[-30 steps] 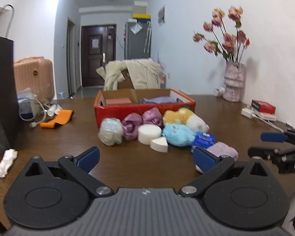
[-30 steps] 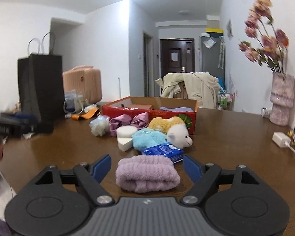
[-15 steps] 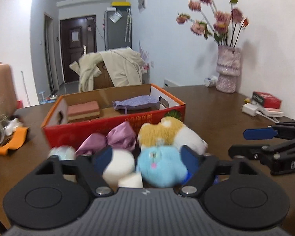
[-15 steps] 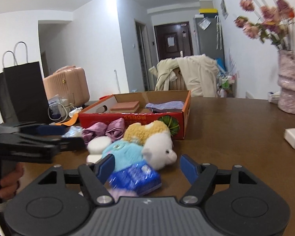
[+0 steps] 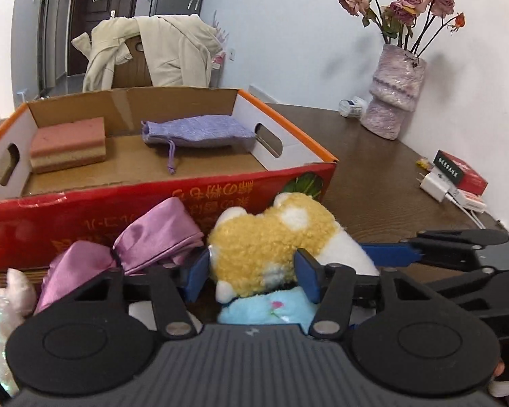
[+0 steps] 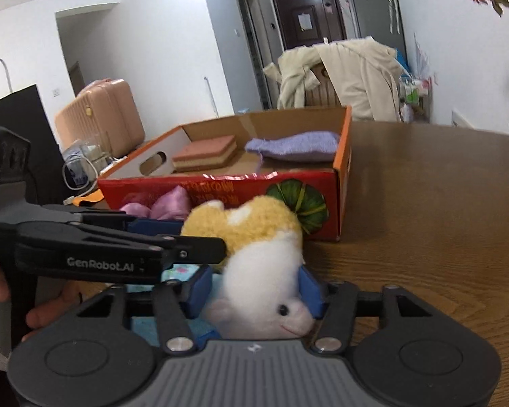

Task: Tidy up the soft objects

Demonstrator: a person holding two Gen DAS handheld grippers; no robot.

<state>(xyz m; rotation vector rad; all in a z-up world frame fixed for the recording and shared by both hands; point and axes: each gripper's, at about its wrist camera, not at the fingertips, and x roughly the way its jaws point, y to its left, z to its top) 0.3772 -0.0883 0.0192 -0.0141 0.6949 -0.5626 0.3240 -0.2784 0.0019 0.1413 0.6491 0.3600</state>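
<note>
Yellow-and-white plush toy (image 5: 271, 240) lies on the brown table (image 5: 383, 169), just in front of the red cardboard box (image 5: 159, 203), on top of a light-blue plush (image 5: 268, 308).

Left gripper (image 5: 251, 278) straddles the yellow end of the toy. Jaws closing; both blue pads sit at the fleece, the right one touching, the left hard against the toy's edge. Firm press not certain.

Right gripper (image 6: 254, 291) straddles the white head end. Jaws closing; both blue pads press into the white fur on either side of the head.

Left wrist view only: purple satin bow (image 5: 125, 254) beside the toy at left, a pale shimmery bundle (image 5: 0, 308) at the far left edge, a vase of dried roses (image 5: 393, 95), a red packet (image 5: 461, 176) and a white charger (image 5: 436, 186) on the table at right.

Right wrist view only: the toy's face with eye and mouth, a hand (image 6: 54, 302) on the left gripper's handle, a pink suitcase (image 6: 101, 118), a black paper bag (image 6: 27, 115).

Both views: inside the box, a pink sponge (image 5: 68, 144) and a lilac drawstring pouch (image 5: 196, 132), apart from each other. A cream coat (image 5: 152, 47) hangs over a chair behind.
</note>
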